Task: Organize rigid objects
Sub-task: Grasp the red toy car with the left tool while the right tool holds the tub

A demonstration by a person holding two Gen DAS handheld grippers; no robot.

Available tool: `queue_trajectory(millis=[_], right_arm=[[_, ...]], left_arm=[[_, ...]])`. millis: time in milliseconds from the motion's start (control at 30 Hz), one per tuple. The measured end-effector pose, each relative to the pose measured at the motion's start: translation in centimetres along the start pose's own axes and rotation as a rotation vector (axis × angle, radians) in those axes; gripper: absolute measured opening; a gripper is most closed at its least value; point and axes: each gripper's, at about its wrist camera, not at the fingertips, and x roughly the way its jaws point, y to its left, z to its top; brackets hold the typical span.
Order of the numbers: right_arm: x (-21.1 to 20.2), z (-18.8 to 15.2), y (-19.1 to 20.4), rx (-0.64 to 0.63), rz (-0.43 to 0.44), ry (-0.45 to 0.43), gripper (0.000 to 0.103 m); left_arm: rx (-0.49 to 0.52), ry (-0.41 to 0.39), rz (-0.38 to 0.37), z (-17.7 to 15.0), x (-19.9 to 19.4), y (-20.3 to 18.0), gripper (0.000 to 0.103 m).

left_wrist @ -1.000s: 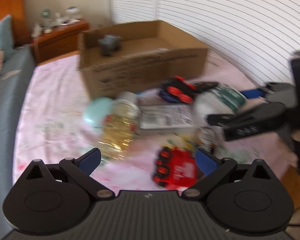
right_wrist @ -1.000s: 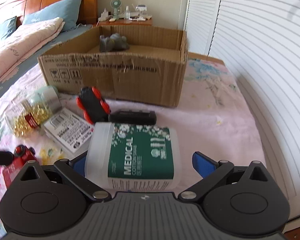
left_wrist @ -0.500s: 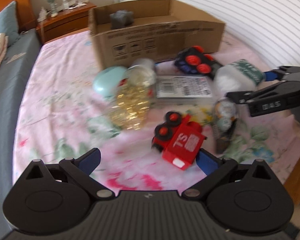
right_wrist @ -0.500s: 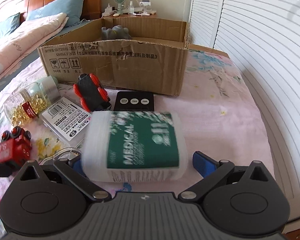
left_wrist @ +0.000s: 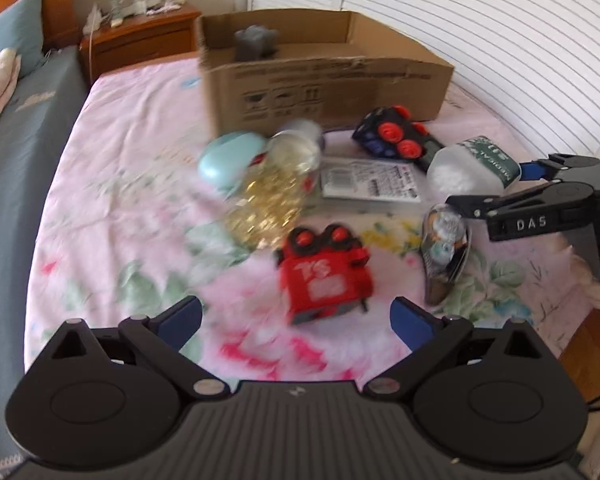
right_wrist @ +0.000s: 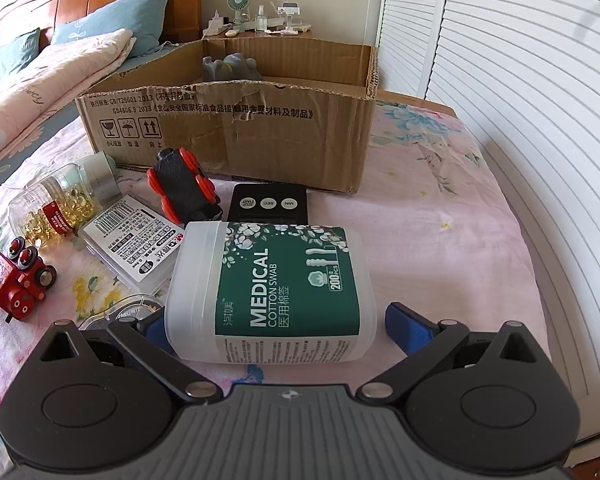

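A white cotton swab box [right_wrist: 276, 292] with a green label lies on the pink bedsheet between the fingers of my right gripper [right_wrist: 278, 324], which is open around it. It also shows in the left wrist view [left_wrist: 472, 164]. My left gripper [left_wrist: 296, 318] is open and empty, just in front of a red toy train [left_wrist: 326, 276]. An open cardboard box [right_wrist: 236, 128] stands behind the clutter with a grey toy [right_wrist: 230, 66] inside. A pill bottle [right_wrist: 56, 208], a black toy car [right_wrist: 184, 190], a flat labelled case [right_wrist: 134, 246] and a black timer [right_wrist: 268, 204] lie between.
A light blue case [left_wrist: 230, 158] lies by the pill bottle, and a clear packet [left_wrist: 446, 252] lies beside the train. A wooden nightstand [left_wrist: 140, 42] with small items stands behind the box. Pillows [right_wrist: 100, 28] and a quilt are at the left. White slatted doors run along the right.
My left gripper has drawn back and turned, so the red train now lies between its fingertips. My right gripper has lifted slightly over the swab box, which stays between its fingers.
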Motion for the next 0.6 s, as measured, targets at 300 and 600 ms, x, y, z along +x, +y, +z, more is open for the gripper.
queue_trajectory(millis=[300,600], right_arm=[[-0.5,-0.5,-0.7,-0.026,0.025,-0.002,0.103],[-1.0,-1.1,-1.3,-0.037,0.031,-0.007,0.103]], left_arm=[[-0.005,0.033,0.089,0.3,1.7,0.1,0.102],[0.006,0.006,0.108,0.0,1.3,0.2,0.097]])
